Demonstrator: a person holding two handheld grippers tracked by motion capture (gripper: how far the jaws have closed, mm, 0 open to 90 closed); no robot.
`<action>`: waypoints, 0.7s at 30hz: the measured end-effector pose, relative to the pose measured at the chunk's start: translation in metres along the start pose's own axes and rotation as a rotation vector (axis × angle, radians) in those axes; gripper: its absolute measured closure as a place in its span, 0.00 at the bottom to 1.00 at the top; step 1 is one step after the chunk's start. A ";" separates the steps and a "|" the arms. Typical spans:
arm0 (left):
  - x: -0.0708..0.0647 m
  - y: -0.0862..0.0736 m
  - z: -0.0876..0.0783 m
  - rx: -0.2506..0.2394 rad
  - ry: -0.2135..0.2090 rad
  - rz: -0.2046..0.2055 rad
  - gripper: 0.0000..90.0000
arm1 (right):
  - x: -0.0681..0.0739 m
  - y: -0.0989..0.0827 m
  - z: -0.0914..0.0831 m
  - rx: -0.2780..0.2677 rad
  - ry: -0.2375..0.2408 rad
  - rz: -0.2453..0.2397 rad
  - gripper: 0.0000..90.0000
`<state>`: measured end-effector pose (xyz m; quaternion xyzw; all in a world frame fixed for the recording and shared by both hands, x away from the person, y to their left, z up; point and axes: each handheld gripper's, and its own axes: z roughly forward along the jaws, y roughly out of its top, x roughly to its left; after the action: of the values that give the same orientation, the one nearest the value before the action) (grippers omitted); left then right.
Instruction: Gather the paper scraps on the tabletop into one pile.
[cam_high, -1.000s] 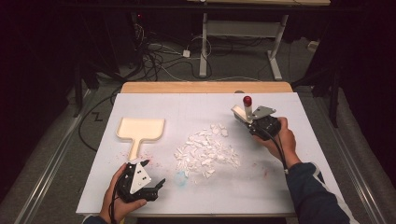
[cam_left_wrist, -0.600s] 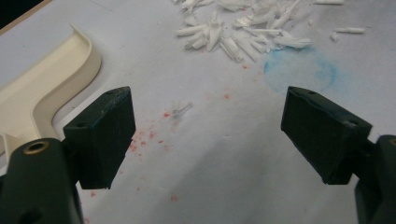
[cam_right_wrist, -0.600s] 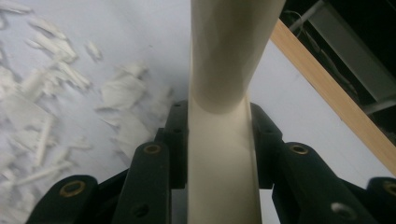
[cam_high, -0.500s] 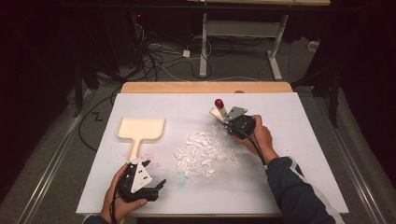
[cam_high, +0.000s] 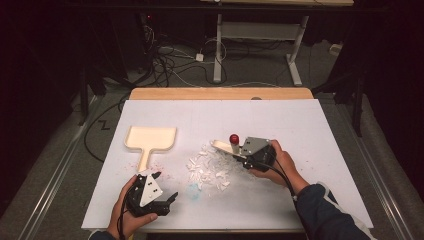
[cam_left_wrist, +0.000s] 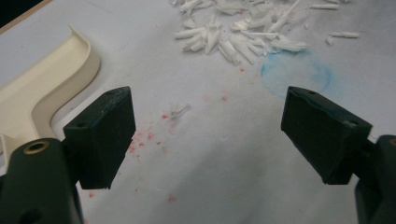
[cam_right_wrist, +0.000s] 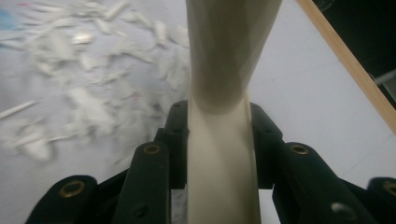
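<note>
My right gripper (cam_high: 239, 150) is clenched on the flat cream handle of a small brush (cam_right_wrist: 223, 93), a smooth plastic strip that widens toward its far end; the black jaws press on both of its sides in the right gripper view. In the high view the brush lies level over the right edge of the scraps (cam_high: 207, 169), a loose heap of short, white, angular slivers near the middle of the counter (cam_high: 320, 130), which is covered in matte white sheet with a wooden far edge. A round red knob (cam_high: 233, 138) sits on top by the gripper. My left gripper (cam_high: 162, 189) rests near the front edge, jaws released and wide apart, nothing between them. The cream dustpan (cam_high: 150, 138), rectangular with a raised rim and short handle, lies flat just beyond it, left of the scraps.
</note>
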<state>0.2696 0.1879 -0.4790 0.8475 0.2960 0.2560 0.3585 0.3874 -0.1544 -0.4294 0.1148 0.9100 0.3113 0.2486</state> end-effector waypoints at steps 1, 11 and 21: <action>0.000 0.000 0.000 -0.002 -0.001 -0.002 0.19 | 0.000 0.000 0.000 0.000 0.000 0.000 0.76; 0.001 0.001 -0.002 -0.013 0.006 -0.009 0.19 | -0.002 0.005 -0.033 -0.054 -0.009 0.007 0.76; 0.003 0.001 -0.004 -0.021 0.004 -0.016 0.19 | -0.041 0.022 -0.012 -0.015 -0.102 0.051 0.76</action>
<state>0.2699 0.1915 -0.4756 0.8408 0.3010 0.2579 0.3686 0.4173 -0.1584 -0.3916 0.1520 0.8906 0.3179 0.2876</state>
